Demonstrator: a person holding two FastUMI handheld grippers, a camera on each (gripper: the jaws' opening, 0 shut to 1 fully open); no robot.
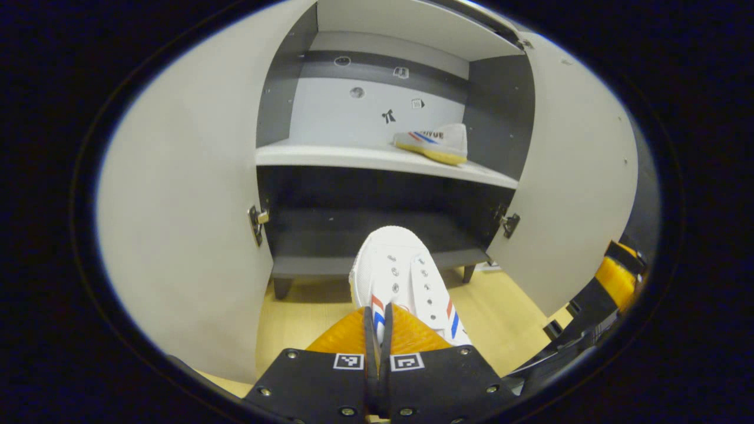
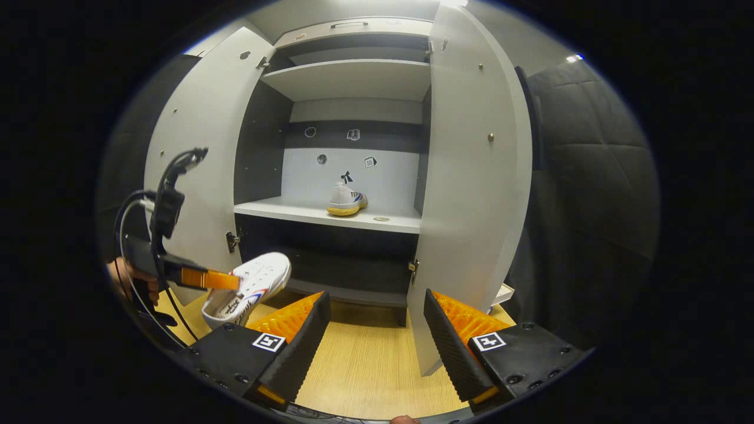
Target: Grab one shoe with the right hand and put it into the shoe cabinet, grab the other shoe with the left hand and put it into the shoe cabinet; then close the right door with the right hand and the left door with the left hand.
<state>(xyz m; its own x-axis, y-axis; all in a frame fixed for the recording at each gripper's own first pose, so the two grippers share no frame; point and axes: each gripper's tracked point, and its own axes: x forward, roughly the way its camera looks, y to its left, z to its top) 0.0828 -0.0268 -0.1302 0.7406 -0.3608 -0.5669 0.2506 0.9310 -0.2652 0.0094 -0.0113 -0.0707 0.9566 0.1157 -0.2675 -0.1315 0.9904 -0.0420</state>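
- Left gripper view: the left gripper [image 1: 377,347] was closed down to a narrow slit, both orange fingers pressing on the side wall of a white canvas sneaker [image 1: 406,282] with red and blue stripes.
- The held sneaker pointed toe-first toward the shoe cabinet [image 1: 377,159], in front of the dark lower compartment and above the wooden floor [image 1: 294,324].
- The second sneaker [image 1: 433,143] lay on the white middle shelf [image 1: 330,156], toward its right end, near the right inner wall.
- The left door [image 1: 182,224] and the right door [image 1: 574,194] both stood open.
- The other gripper's orange finger and black body [image 1: 612,282] appeared at the right edge.
- Right gripper view: the right gripper [image 2: 374,330] stood wide open, with nothing between its fingers, above the wooden floor in front of the cabinet.
- The right door's [image 2: 477,176] lower edge hung between the two fingers, farther off; contact could not be determined.
- The left gripper [image 2: 203,278], gripped by a hand [image 2: 126,280], held the sneaker [image 2: 250,285] in the air at lower left, before the left door [image 2: 197,159].
- The shelved sneaker [image 2: 346,200] rested on the middle shelf [image 2: 283,211], heel toward the camera.
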